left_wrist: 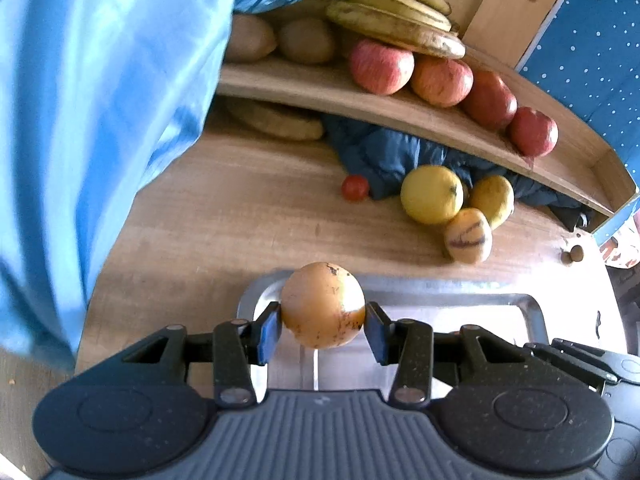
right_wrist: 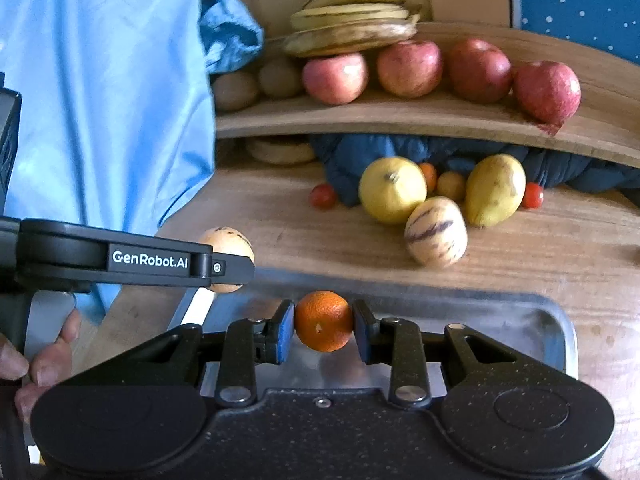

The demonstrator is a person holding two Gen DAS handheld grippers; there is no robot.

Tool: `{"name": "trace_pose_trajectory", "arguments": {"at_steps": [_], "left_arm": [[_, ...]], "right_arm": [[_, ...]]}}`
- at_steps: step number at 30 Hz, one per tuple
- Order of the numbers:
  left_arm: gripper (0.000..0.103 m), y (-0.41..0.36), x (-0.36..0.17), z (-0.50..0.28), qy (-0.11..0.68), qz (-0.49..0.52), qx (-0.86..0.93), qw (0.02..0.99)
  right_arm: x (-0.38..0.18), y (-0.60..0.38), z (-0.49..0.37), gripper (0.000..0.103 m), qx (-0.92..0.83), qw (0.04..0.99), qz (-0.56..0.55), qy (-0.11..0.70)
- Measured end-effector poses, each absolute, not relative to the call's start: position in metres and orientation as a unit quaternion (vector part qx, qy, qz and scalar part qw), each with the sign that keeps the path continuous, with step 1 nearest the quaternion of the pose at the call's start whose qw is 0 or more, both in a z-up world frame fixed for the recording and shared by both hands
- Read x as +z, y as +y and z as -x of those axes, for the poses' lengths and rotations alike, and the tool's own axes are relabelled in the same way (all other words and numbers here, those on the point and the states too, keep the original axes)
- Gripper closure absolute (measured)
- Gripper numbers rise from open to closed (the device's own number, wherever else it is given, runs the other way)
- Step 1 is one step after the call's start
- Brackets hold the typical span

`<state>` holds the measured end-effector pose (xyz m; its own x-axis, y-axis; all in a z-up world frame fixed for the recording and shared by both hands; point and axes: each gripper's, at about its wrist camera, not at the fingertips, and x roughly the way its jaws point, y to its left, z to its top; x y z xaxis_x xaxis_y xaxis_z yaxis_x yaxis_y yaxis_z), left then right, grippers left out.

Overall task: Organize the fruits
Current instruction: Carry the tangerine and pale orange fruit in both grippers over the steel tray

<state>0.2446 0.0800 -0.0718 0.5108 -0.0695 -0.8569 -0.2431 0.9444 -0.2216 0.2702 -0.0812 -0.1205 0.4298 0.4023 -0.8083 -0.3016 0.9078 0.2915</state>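
Both in play: left tool pinching a tan fruit, right tool pinching an orange, both above the tray; shelf already holds apples and bananas; a loose pile waits on the tabletop.
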Motion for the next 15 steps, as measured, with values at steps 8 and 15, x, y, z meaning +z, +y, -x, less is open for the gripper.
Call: {"name": "trace_pose_trajectory", "arguments": {"at_steps": [8, 15], "left_arm": [[0.054, 0.070, -0.076, -0.207, 0.507, 0.172, 0.071, 0.842], [0.054, 0.059, -0.080, -0.181, 0.523, 0.183, 0.085, 0.828]], "right_arm": [[-0.120, -0.082, -0.233, 0.070, 0.255, 0.819, -0.041, 0.512], [-0.124, -0.083, -0.210, 0.070, 0.280, 0.800, -0.033, 0.529]]}}
